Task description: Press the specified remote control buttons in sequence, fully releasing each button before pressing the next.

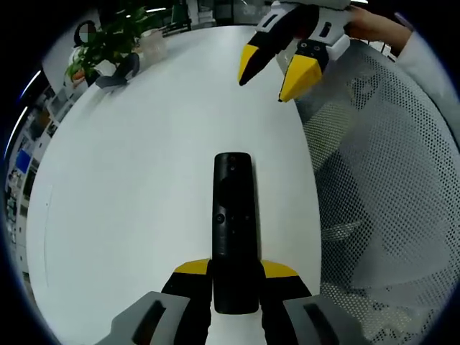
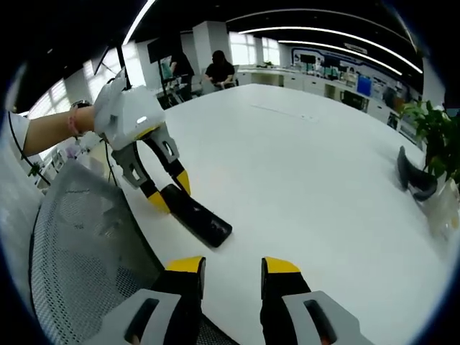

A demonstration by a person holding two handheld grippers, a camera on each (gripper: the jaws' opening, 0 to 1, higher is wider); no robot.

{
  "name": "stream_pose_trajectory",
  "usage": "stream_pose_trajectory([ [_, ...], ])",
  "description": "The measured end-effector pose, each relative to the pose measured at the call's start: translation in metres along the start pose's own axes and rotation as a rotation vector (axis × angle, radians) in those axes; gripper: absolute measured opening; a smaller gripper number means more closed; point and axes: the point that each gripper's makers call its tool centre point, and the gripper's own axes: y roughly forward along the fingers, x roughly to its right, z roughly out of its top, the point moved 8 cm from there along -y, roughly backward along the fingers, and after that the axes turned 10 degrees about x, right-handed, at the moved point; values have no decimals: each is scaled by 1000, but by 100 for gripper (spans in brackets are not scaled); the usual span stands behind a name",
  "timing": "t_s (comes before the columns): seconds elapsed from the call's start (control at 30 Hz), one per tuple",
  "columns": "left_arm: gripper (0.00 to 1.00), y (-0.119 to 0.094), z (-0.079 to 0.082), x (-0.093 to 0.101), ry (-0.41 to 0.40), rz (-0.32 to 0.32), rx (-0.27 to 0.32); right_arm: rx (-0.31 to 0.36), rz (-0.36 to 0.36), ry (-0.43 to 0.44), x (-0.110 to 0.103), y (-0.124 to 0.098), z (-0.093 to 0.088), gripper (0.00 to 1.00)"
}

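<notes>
gripping remote (image 1: 233,230), its end hidden

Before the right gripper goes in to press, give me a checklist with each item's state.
1. Remote held by the left gripper: ok, jaws closed on its near end.
2. Remote resting on the table: ok.
3. Right gripper free: ok, jaws open, nothing between them.
4. Right gripper clear of the remote: ok, apart.
5. Button side facing up: ok.
6. Which button is the target: cannot tell.
</notes>
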Motion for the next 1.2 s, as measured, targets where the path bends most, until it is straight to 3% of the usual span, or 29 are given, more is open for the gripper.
stream_pose_trajectory([
  [0.27,24,0,-1,12,4,-4,13,-22,43,-43,-6,7,3,24],
  [0.63,24,0,-2,13,15,-8,13,-55,138,-84,-17,26,9,19],
  [0.9,24,0,-3,13,13,-4,26,-106,239,-169,-18,43,11,12],
  [1.2,24,-1,-3,13,12,-2,37,-154,286,-265,-12,49,12,7],
])
